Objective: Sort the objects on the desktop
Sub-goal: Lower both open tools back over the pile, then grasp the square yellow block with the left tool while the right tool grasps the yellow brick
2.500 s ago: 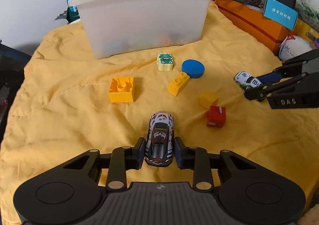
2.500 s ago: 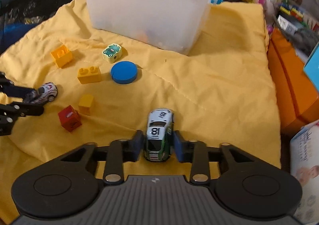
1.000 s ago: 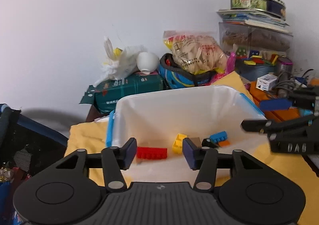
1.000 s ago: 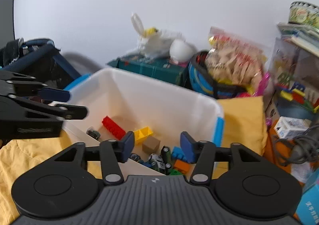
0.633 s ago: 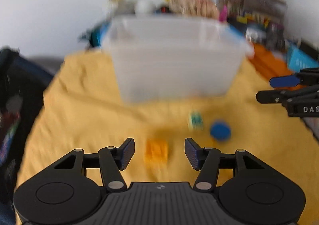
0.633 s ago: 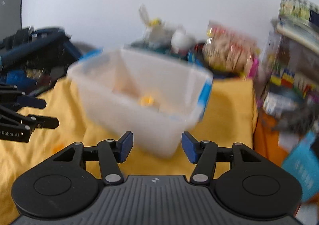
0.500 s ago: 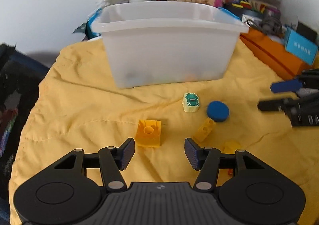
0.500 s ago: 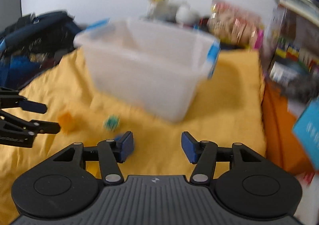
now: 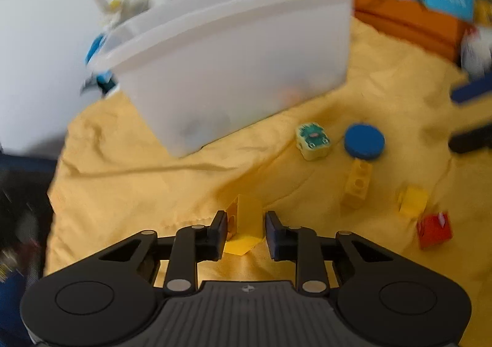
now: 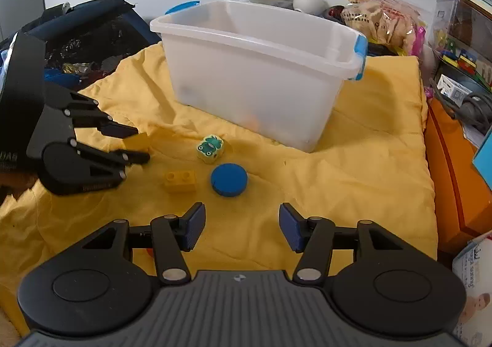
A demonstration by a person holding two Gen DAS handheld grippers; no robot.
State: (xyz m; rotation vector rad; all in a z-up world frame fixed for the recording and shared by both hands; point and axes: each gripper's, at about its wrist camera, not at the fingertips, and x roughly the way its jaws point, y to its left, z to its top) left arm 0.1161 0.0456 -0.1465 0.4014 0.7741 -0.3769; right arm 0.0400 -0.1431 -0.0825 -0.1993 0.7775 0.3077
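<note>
On the yellow cloth (image 10: 353,162), my left gripper (image 9: 244,231) has a yellow square brick (image 9: 246,214) between its pads. The jaws are closing, the pads touch the brick's sides, and it stands tipped on edge. The right wrist view shows the same left gripper (image 10: 136,144) and yellow square brick (image 10: 140,141). My right gripper (image 10: 241,224) hangs open over bare cloth, just short of a blue disc (image 10: 229,183), with nothing between its fingers. Nearby lie a frog-printed cube (image 10: 210,146), a yellow two-stud brick (image 10: 180,181), a small yellow cube (image 9: 412,202) and a red cube (image 9: 435,230).
A white plastic bin (image 10: 261,70) with blue handles stands at the back of the cloth. An orange box (image 10: 455,168) borders the cloth on the right and a dark bag (image 10: 83,33) on the left. Snack bags, books and toys crowd the wall behind the bin.
Both grippers came down from over the bin to the cloth. The left jaws narrowed around the yellow square brick, which tipped onto its edge. The right jaws stayed wide.
</note>
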